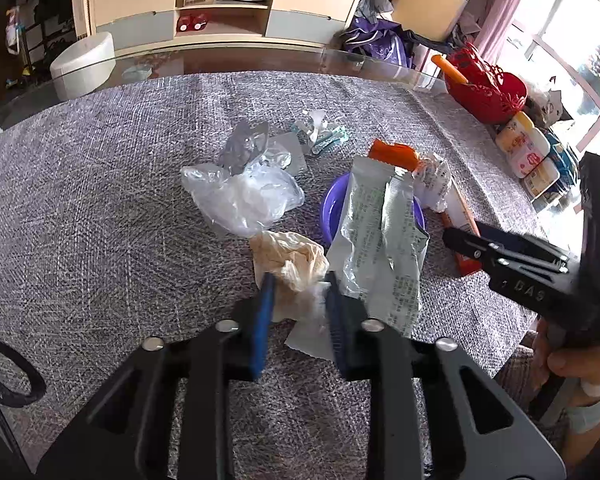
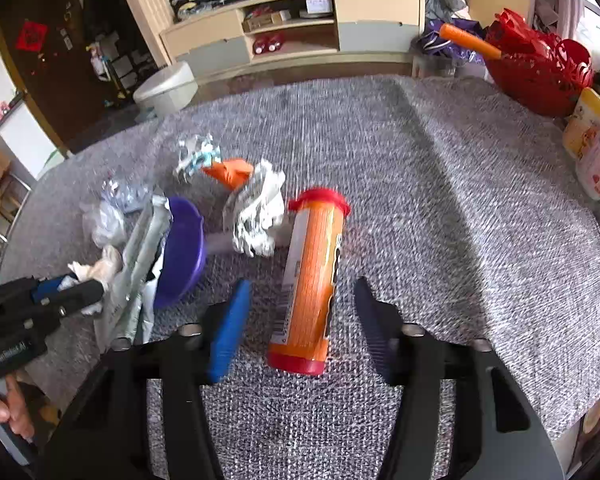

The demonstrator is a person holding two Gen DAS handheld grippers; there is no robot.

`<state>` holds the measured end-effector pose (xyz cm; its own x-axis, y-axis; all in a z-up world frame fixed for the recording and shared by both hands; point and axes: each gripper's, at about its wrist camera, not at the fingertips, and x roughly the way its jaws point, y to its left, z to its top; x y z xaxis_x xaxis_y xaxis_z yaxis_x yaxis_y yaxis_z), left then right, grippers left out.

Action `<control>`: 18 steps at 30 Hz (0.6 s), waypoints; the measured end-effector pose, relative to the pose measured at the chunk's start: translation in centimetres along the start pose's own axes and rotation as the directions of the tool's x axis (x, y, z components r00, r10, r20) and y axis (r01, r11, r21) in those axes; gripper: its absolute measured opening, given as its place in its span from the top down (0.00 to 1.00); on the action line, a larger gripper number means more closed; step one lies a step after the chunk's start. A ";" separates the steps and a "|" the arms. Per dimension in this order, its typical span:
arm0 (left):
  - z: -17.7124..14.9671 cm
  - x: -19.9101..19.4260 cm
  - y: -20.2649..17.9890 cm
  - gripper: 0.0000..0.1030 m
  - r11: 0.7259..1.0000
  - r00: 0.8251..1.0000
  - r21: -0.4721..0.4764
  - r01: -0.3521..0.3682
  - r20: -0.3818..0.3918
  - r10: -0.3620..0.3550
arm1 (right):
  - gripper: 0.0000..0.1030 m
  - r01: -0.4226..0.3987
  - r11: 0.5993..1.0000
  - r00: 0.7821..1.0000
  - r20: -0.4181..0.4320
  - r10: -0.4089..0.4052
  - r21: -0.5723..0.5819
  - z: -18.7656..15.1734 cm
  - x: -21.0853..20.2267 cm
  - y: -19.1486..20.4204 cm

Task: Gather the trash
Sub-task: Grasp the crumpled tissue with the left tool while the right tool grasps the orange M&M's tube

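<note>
Trash lies on the grey tablecloth (image 1: pixel 100 200). My left gripper (image 1: pixel 300 288) has its blue pads around a crumpled beige and white wrapper (image 1: pixel 290 260), closed on its near end. A silver foil pouch (image 1: pixel 380 232) leans over a purple bowl (image 1: pixel 332 204). Clear plastic bags (image 1: pixel 244 192) lie behind. My right gripper (image 2: pixel 304 292) is open, its fingers on either side of an orange tube with red caps (image 2: pixel 312 276) lying on the cloth. Crumpled foil (image 2: pixel 256 208) and an orange wrapper (image 2: pixel 230 172) lie beyond the tube.
A red basket (image 2: pixel 536 68) and white bottles (image 2: pixel 592 148) stand at the table's right edge. A white bin (image 1: pixel 84 64) stands on the floor beyond the table. A wooden cabinet (image 1: pixel 224 12) runs along the back wall.
</note>
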<state>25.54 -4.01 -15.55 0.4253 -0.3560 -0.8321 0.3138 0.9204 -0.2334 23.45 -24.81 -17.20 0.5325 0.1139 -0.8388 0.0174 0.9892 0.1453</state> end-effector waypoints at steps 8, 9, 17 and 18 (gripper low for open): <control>-0.3 -2.0 -0.1 0.91 0.999 0.998 0.013 -0.029 0.054 0.029 | 0.71 -0.006 1.000 0.999 0.049 0.006 0.002 -0.8 -1.9 -0.3; -0.4 -2.6 -0.1 0.91 0.999 0.997 0.013 -0.032 0.066 0.031 | 0.72 -0.009 1.000 0.998 0.056 0.009 0.005 -0.8 -2.3 -0.5; -1.5 -7.2 -1.0 0.91 0.998 0.988 0.011 -0.060 0.146 0.058 | 0.72 -0.012 1.000 0.992 0.126 0.012 0.005 -1.8 -6.6 -0.7; -1.8 -7.8 -1.2 0.91 0.998 0.986 0.012 -0.062 0.155 0.059 | 0.72 -0.015 1.000 0.990 0.137 0.015 0.000 -1.9 -7.3 -0.5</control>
<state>20.30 -2.01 -9.65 0.5693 -0.3216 -0.7566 0.2971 0.9386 -0.1753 17.97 -26.01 -12.13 0.6438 0.1151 -0.7565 0.0093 0.9874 0.1581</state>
